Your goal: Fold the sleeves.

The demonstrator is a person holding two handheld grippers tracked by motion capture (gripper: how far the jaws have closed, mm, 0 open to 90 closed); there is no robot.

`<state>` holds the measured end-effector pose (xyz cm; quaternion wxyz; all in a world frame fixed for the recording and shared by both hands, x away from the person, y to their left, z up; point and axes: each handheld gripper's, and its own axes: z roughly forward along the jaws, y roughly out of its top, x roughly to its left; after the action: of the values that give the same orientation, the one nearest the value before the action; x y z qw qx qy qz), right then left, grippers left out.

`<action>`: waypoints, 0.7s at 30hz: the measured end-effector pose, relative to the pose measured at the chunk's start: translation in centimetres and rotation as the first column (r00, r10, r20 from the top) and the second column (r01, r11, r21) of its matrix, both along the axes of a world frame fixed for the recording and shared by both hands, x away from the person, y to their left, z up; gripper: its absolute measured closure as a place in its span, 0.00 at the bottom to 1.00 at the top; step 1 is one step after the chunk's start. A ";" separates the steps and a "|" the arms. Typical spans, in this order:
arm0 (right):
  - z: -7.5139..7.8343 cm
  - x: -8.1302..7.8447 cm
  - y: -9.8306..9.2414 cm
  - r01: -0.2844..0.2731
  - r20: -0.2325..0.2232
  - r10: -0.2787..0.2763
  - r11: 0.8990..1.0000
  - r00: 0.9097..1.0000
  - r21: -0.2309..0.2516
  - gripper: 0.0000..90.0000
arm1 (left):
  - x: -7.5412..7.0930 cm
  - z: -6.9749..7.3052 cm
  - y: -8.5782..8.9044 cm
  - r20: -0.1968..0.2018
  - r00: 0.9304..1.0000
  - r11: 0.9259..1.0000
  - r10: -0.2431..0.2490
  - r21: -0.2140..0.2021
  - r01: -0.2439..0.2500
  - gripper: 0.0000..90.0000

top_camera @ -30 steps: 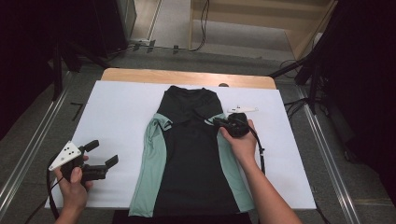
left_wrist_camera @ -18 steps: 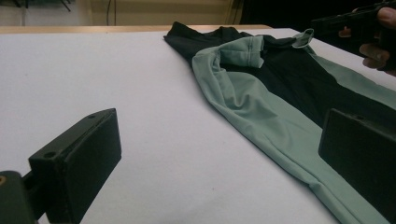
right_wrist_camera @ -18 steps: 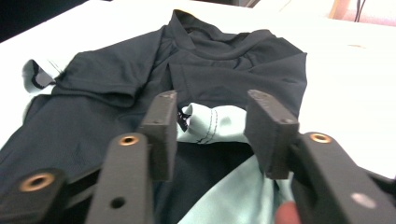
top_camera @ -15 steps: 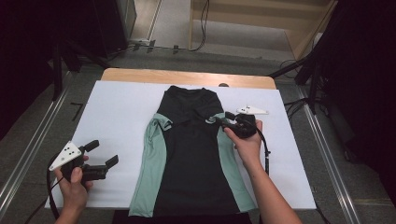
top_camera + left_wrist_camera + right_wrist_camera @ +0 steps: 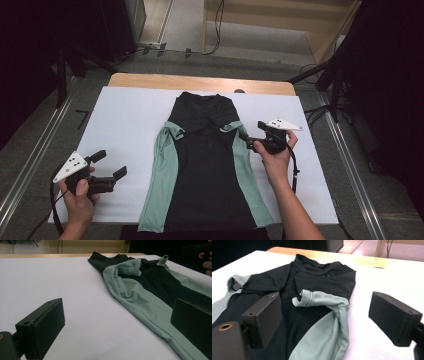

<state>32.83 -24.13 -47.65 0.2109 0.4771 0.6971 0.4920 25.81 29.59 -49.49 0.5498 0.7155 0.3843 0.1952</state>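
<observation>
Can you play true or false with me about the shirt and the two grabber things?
1. The shirt lies flat on the white table. True.
2. The right gripper is pinching a sleeve. False: its jaws have just been opening, and the folded right sleeve lies loose ahead of them.
3. The left gripper is holding the shirt. False: it is open, over bare table beside the shirt.
4. Both green sleeves are folded in over the black front. True.
5. The shirt is red and yellow. False: it is black and green.
</observation>
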 end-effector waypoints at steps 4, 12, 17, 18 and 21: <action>0.1 -0.8 -0.8 0.001 0.014 -0.002 1.000 1.000 0.021 0.00 | 0.0 0.0 0.0 0.001 1.000 1.000 0.001 0.001 -0.001 0.00; 0.2 -2.3 -1.8 0.019 0.038 -0.018 1.000 0.999 -0.012 0.00 | 0.0 0.0 -0.1 0.004 1.000 1.000 0.002 0.003 -0.002 0.00; 0.0 -3.3 -2.4 0.033 0.053 -0.031 0.999 0.998 -0.028 0.00 | 0.0 0.0 -0.1 0.005 1.000 1.000 0.002 0.006 -0.002 0.00; 0.0 -3.6 -2.5 0.037 0.053 -0.036 0.999 0.998 -0.030 0.00 | 0.0 0.0 -0.1 0.006 1.000 1.000 0.001 0.007 -0.001 0.00; -0.4 -4.2 -2.9 0.049 0.053 -0.047 0.998 0.997 -0.036 0.00 | 0.0 0.0 -0.1 0.006 1.000 1.000 0.003 0.012 -0.003 0.00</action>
<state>28.67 -27.00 -48.01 0.2497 0.4768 0.6885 0.4861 25.80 29.49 -49.49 0.5464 0.7176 0.3825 0.2003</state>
